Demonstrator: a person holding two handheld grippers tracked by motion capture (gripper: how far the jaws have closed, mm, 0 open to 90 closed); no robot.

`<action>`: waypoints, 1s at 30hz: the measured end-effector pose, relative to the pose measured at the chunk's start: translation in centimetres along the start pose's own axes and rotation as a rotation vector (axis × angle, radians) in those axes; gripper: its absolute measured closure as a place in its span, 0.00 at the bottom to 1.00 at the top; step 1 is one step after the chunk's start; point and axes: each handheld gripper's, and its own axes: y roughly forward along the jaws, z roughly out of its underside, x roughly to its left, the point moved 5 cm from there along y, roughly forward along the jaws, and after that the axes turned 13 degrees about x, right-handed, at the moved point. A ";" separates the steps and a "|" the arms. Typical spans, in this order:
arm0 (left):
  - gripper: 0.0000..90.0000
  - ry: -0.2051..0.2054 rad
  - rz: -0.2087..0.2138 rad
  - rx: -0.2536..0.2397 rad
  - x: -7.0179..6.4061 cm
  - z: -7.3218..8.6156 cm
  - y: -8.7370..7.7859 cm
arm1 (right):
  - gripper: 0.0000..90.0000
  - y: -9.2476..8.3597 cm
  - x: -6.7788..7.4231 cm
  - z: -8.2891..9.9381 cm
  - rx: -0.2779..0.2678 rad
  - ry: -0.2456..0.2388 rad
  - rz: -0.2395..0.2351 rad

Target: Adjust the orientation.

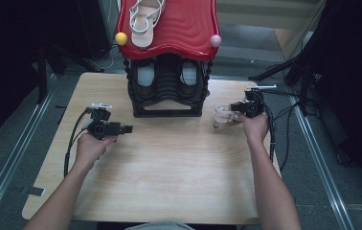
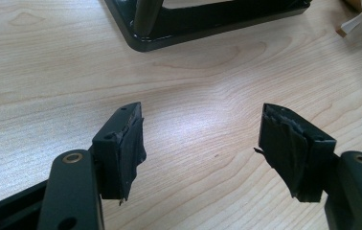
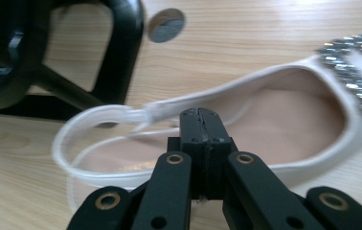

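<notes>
Light, bendy white strappy sandal with a glittery band (image 3: 284, 115), lying right of the black shoe rack (image 1: 167, 91) on the table (image 1: 169, 163); right tongs (image 3: 201, 117) pinched on its thin heel strap, better gripped at the stiffer sole edge; left tongs (image 2: 200, 143) gaping, empty.

Wooden table (image 1: 169, 167): black shoe rack (image 1: 168, 91), white sandal (image 1: 223, 115).

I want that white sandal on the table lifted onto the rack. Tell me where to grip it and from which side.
Grip the white sandal by its thin side rim beside the heel strap, coming in from the open side away from the black shoe rack. The right tongs already sit shut there; the rim is narrow and stands up, while the jewelled front band looks awkward.
</notes>
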 end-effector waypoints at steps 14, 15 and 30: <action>0.36 0.003 -0.009 0.005 0.1 0.0 0.1 | 1.00 -0.3 0.4 2.1 0.067 -0.026 0.015; 0.36 0.003 -0.010 0.005 0.1 0.0 0.1 | 1.00 -0.5 0.2 2.2 0.070 -0.026 0.017; 0.36 0.000 -0.008 0.005 0.1 0.0 0.1 | 1.00 -1.9 -2.7 3.1 0.090 0.010 0.060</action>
